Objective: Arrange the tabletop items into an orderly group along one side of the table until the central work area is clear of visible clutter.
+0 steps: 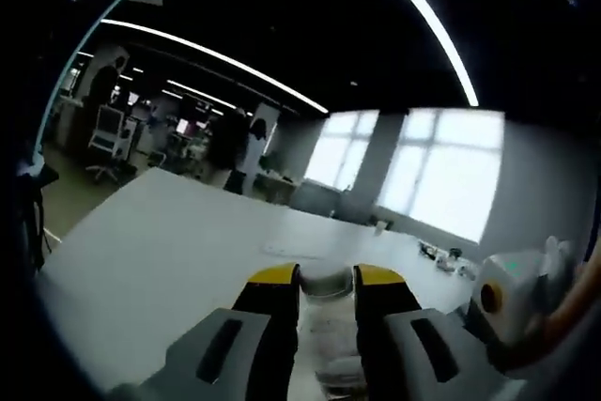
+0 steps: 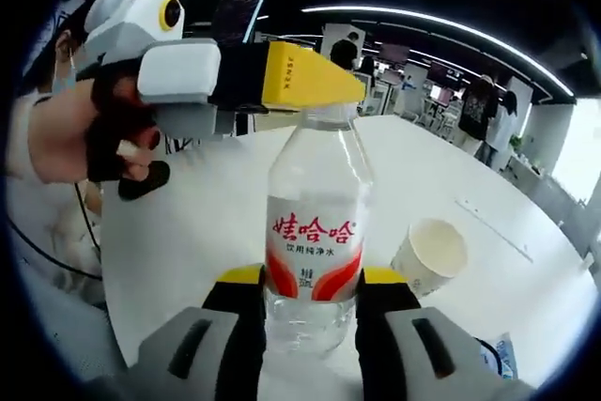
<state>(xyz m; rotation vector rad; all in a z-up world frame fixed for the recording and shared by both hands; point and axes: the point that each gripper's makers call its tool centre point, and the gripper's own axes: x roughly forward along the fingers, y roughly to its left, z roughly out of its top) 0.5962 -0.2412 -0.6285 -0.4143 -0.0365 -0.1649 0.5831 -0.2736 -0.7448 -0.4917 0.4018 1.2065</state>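
In the right gripper view, a clear plastic water bottle (image 2: 316, 232) with a red and white label stands upright in the centre of the frame. The right tongs (image 2: 315, 293) rise from the bottom edge, and their yellow-tipped jaws press against the bottle's lower body on both sides, holding it. At the upper left of the frame, a person's hand (image 2: 70, 138) holds the left tongs (image 2: 315, 96), which reach in sideways; the yellow jaw tip sits at the bottle's cap. To the right of the bottle, lower in the frame, a white paper cup (image 2: 430, 255) rests tilted on the white counter (image 2: 188, 213), near the bottle but apart from it.

In the left gripper view, the left tongs (image 1: 327, 293) rise from the bottom centre with jaws narrow, closed on the top of the bottle (image 1: 327, 326), whose pale cap shows between the yellow tips. The right tongs' white housing sits at the lower right edge. The counter (image 1: 169, 251) stretches up and left; a few small items (image 1: 441, 255) lie far off at its right side, too small to identify.

The step in hand appears to be either carrying the bottle to one side of the counter or working its cap, with both tongs gripping it. The next move likely calls for a steady, matched grip so the bottle stays upright, then setting it down near the cup to form a group.
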